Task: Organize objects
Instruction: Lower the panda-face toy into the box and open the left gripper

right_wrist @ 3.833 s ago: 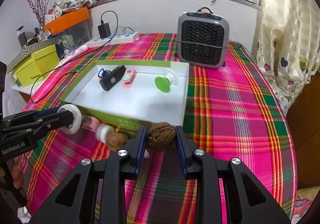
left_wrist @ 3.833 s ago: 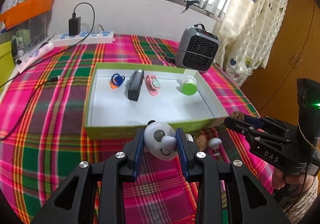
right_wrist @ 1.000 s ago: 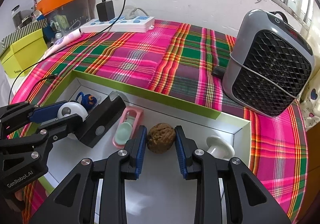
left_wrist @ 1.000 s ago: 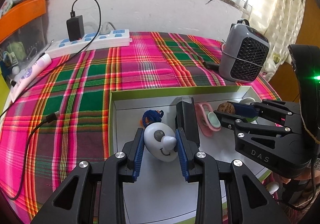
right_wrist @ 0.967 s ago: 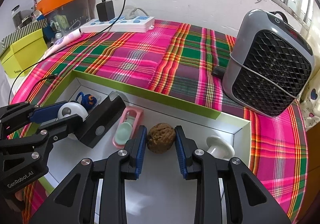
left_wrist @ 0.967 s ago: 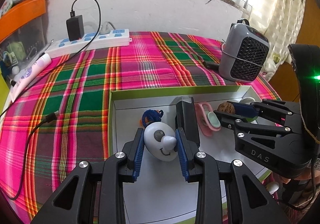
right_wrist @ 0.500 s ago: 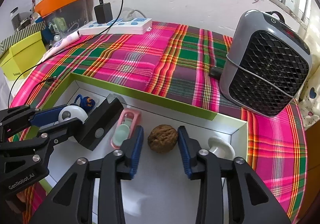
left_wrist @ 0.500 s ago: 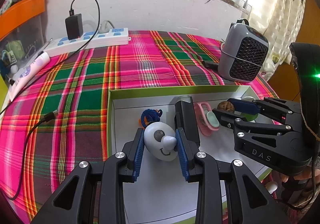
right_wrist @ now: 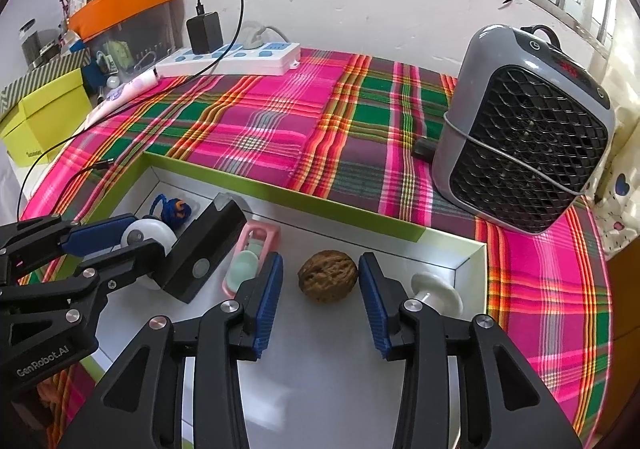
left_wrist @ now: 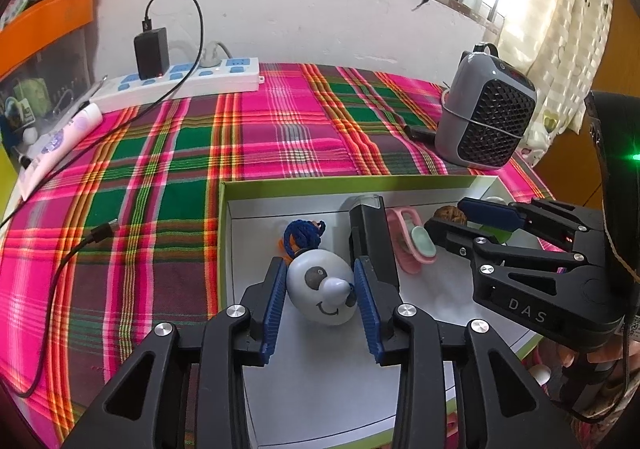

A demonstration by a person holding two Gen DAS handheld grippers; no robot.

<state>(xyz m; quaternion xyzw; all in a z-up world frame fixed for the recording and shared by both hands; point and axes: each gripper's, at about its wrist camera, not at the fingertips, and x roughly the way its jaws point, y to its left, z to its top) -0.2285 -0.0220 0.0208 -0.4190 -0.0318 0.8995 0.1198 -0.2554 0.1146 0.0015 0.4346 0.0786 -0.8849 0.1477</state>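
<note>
Walnut (right_wrist: 328, 276) lies on the green-rimmed tray's (right_wrist: 280, 196) white floor, free between the right gripper's (right_wrist: 320, 299) pads, whose jaws have just been opening. Left gripper (left_wrist: 320, 299) has likewise been easing apart around the panda-faced egg toy (left_wrist: 323, 288); its pads seem barely clear.

1 walnut (right_wrist: 328, 276), 1 panda egg (left_wrist: 323, 293)

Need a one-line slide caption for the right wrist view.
Right tongs, just opening, stand clear either side of a walnut resting in the green-rimmed tray.
</note>
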